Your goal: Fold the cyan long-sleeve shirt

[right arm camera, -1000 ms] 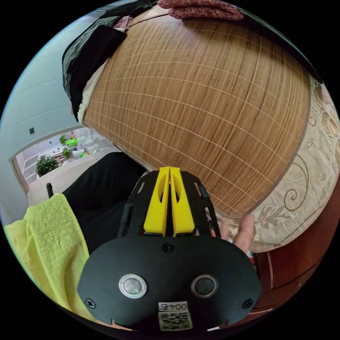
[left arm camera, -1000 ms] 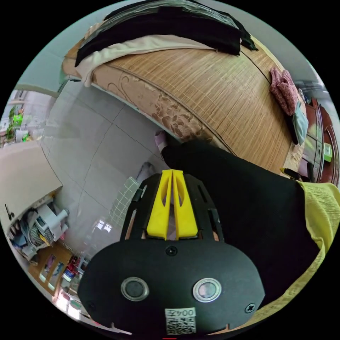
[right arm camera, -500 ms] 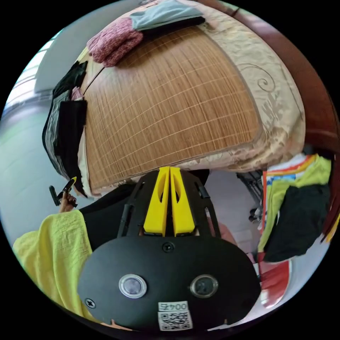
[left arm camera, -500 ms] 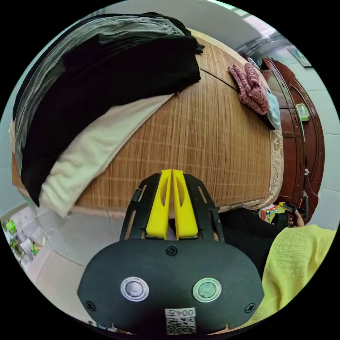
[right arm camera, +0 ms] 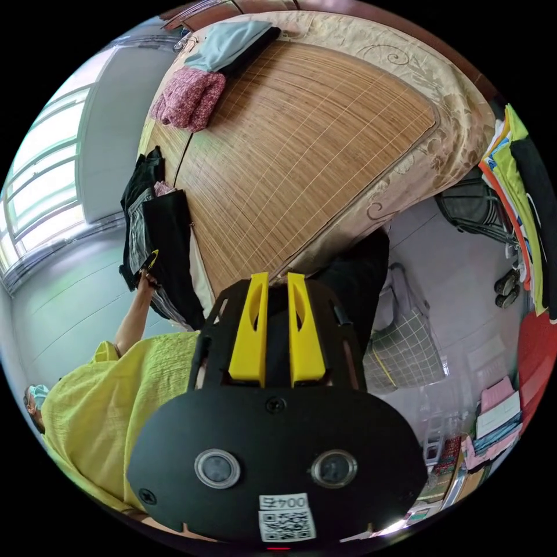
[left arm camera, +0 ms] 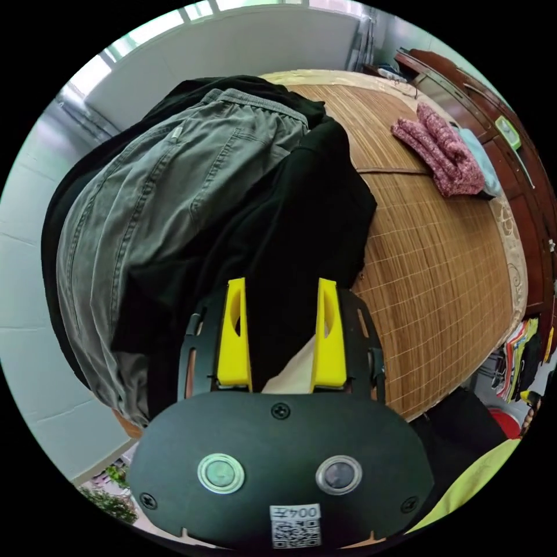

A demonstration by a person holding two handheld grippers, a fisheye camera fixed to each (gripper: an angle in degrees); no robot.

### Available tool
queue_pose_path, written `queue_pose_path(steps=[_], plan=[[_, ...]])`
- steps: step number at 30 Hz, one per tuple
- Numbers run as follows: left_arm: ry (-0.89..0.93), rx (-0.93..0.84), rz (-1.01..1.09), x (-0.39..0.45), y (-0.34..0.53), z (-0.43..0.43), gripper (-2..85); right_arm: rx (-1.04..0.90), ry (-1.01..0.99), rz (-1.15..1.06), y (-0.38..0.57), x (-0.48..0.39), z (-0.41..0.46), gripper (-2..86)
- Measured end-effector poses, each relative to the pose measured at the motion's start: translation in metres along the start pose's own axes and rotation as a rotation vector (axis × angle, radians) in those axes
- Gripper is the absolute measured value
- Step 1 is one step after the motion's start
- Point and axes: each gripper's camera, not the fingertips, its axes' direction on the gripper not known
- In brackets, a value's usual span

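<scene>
My left gripper [left arm camera: 281, 282] stands open just above a black garment [left arm camera: 307, 220] in a pile at one end of the bed, with nothing between its jaws. Grey trousers [left arm camera: 174, 185] lie on top of that pile and a cream cloth [left arm camera: 293, 371] lies under it. A pale cyan folded garment [left arm camera: 479, 165] rests at the bed's far corner beside a pink knitted one [left arm camera: 441, 151]. My right gripper [right arm camera: 277, 278] hangs off the bed's edge, jaws slightly parted and holding nothing. From there the cyan garment [right arm camera: 226, 43] is far away, and the left gripper [right arm camera: 149, 261] shows at the dark pile.
A bamboo mat [right arm camera: 301, 145] covers the bed, bare between the pile and the far garments. A person in a yellow top [right arm camera: 116, 394] stands beside the bed. A grid-patterned chair [right arm camera: 406, 348] stands on the tiled floor and clothes [right arm camera: 522, 174] hang at the right.
Both cameras have swung. The left gripper has come over the dark clothes pile and opened. The right gripper has drawn back from the bed and its jaws have parted a little.
</scene>
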Motion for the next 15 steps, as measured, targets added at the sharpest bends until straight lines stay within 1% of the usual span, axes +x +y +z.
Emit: queue_pose_path(steps=[2, 5, 7, 9, 12, 14, 15], plan=[[-0.066, -0.059, 0.053, 0.004, -0.022, 0.009, 15.2, -0.017, -0.026, 0.006, 0.005, 0.001, 0.01, 10.6], [-0.058, -0.074, 0.026, -0.002, -0.04, 0.013, 12.4, -0.018, -0.044, -0.019, 0.011, 0.0, 0.024, 10.5], [-0.063, -0.092, -0.008, -0.009, -0.046, 0.017, 8.1, -0.025, -0.032, -0.06, 0.014, -0.003, 0.039, 8.8], [-0.086, -0.1, 0.001, -0.013, -0.048, 0.015, 4.3, -0.045, -0.002, -0.089, 0.014, -0.005, 0.053, 7.9], [-0.011, -0.054, 0.0, -0.02, -0.044, -0.008, 2.2, -0.044, -0.016, -0.125, 0.012, -0.004, 0.075, 6.4], [0.024, 0.044, 0.009, -0.015, -0.025, -0.039, 1.4, -0.036, -0.06, -0.159, 0.008, -0.003, 0.086, 5.7], [0.035, 0.063, 0.013, -0.013, -0.019, -0.047, 1.3, -0.039, -0.097, -0.194, 0.004, -0.004, 0.094, 5.2]])
